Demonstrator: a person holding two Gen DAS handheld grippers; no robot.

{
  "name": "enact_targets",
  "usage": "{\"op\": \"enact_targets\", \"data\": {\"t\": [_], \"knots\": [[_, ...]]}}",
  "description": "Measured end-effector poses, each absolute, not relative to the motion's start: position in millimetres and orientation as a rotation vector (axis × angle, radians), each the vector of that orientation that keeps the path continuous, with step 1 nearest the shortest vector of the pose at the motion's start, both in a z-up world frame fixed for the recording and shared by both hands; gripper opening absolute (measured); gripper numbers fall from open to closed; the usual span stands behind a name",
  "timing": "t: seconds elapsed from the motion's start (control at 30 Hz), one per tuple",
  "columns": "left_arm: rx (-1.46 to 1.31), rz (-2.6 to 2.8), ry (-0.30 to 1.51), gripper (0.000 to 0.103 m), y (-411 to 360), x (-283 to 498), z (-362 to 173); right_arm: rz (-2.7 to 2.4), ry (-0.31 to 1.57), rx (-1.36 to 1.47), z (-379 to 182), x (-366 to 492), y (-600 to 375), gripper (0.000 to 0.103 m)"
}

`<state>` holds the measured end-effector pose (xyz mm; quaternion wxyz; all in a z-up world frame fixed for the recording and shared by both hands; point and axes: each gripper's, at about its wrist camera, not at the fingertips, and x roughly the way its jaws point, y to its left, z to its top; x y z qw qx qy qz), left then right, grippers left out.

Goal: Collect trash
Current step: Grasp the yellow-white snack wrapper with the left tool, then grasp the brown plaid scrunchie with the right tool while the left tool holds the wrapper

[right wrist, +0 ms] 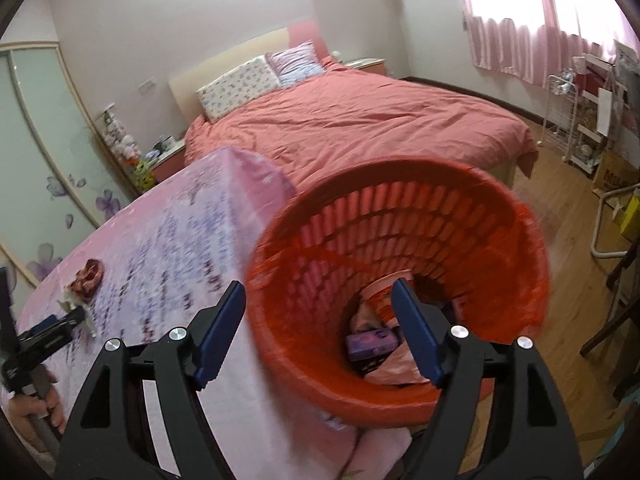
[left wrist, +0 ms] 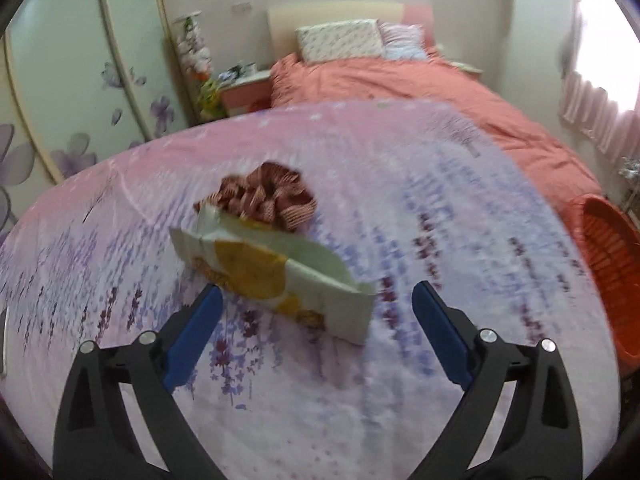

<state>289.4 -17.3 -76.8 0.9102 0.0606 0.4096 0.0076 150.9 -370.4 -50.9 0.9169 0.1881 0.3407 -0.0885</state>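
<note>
left gripper [left wrist: 316, 300] is seen spread wide, nothing clamped; a creased white-and-yellow snack wrapper [left wrist: 272, 276] lies just ahead of its blue pads on the lavender-print cloth [left wrist: 400, 208], touching a crumpled brown striped paper [left wrist: 264, 198] beyond. right gripper [right wrist: 318, 296] is held apart, empty, over the round orange plastic lattice basket [right wrist: 400, 216], where glossy packets [right wrist: 372, 344] are seen.
</note>
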Motion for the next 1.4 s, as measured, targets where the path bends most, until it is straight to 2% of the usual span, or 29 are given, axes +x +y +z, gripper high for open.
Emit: {"op": "enact_targets", "data": {"t": [0.13, 0.43, 0.57, 0.73, 0.8, 0.87, 1.03, 1.17, 1.4], "knots": [[0.077, 0.054, 0.879, 0.094, 0.2, 293.2, -85.9, -0.142, 0.718, 0.361, -50.9, 154.1, -346.2, 0.075], [0.048, 0.162, 0.883, 0.09, 106.8, 264.8, -81.3, -0.057, 0.736, 0.326, -49.4, 161.9, -305.2, 0.075], [-0.049, 0.087, 0.846, 0.09, 140.3, 244.9, -67.2, -0.021, 0.749, 0.309, -51.0, 167.9, -287.9, 0.075], [-0.069, 0.042, 0.788, 0.09, 134.6, 250.0, -50.9, 0.009, 0.765, 0.284, -53.1, 174.2, -268.6, 0.075], [-0.052, 0.033, 0.816, 0.086, 126.8, 268.4, -56.0, 0.016, 0.77, 0.276, -53.3, 175.1, -263.2, 0.075], [-0.018, 0.057, 0.86, 0.074, 120.5, 287.7, -67.8, 0.018, 0.775, 0.268, -53.6, 175.0, -260.3, 0.075], [-0.039, 0.1, 0.93, 0.06, 124.0, 317.9, -88.4, 0.01, 0.787, 0.255, -55.6, 175.7, -257.9, 0.075], [-0.026, 0.145, 0.933, 0.043, 131.6, 323.4, -92.8, 0.009, 0.794, 0.262, -57.0, 179.5, -255.0, 0.075], [-0.054, 0.185, 0.926, 0.043, 166.3, 320.1, -92.3, 0.053, 0.811, 0.232, -60.9, 191.8, -226.3, 0.073]]}}
